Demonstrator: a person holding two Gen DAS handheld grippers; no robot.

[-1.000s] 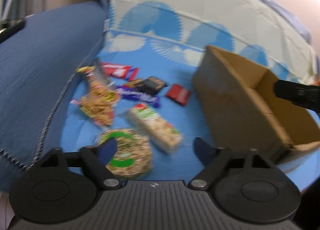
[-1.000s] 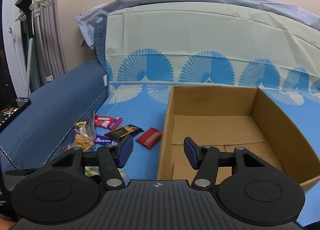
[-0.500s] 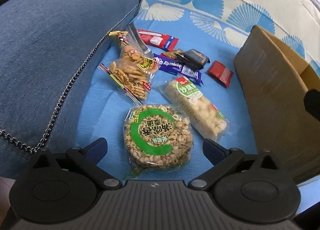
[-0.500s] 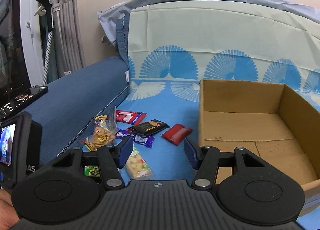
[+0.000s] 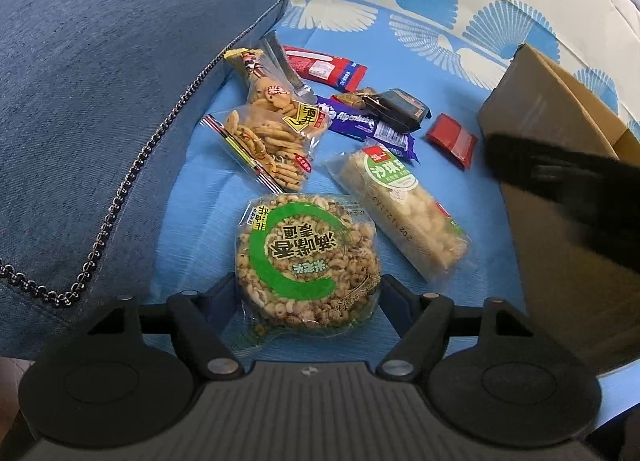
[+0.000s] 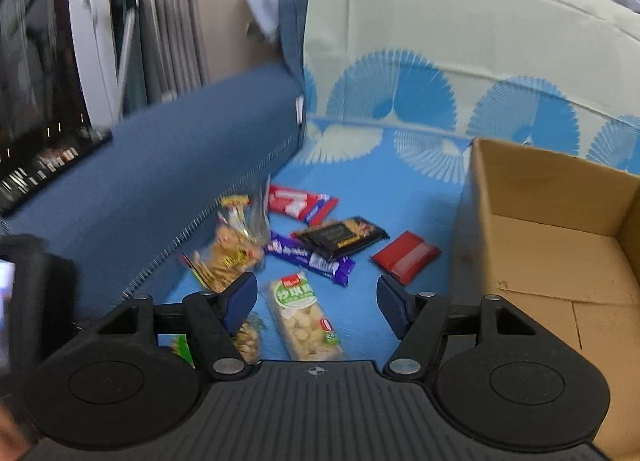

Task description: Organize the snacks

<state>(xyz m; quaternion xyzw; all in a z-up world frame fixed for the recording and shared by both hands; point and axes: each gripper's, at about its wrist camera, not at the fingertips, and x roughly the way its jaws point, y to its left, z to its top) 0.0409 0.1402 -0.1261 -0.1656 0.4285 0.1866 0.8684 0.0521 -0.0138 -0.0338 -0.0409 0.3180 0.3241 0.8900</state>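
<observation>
Several snack packs lie on the blue sofa cover. A round puffed-rice cake pack with a green ring (image 5: 306, 261) sits between the fingers of my left gripper (image 5: 306, 295), whose jaws have closed in against its sides. Beyond it lie a long rice bar (image 5: 400, 209), a cracker bag (image 5: 268, 141), a purple bar (image 5: 360, 125), a black pack (image 5: 400, 107), a red wafer pack (image 5: 324, 67) and a small red pack (image 5: 452, 141). My right gripper (image 6: 312, 301) is open and empty, above the rice bar (image 6: 304, 317), and blurred.
An open, empty cardboard box (image 6: 560, 229) stands to the right of the snacks; its side wall (image 5: 560, 201) is close to my left gripper. A dark blue sofa cushion (image 5: 100, 81) rises on the left. The right gripper's black body (image 5: 568, 181) crosses the left wrist view.
My left gripper came down and closed onto the round rice cake pack. My right gripper swung left from the box toward the snacks.
</observation>
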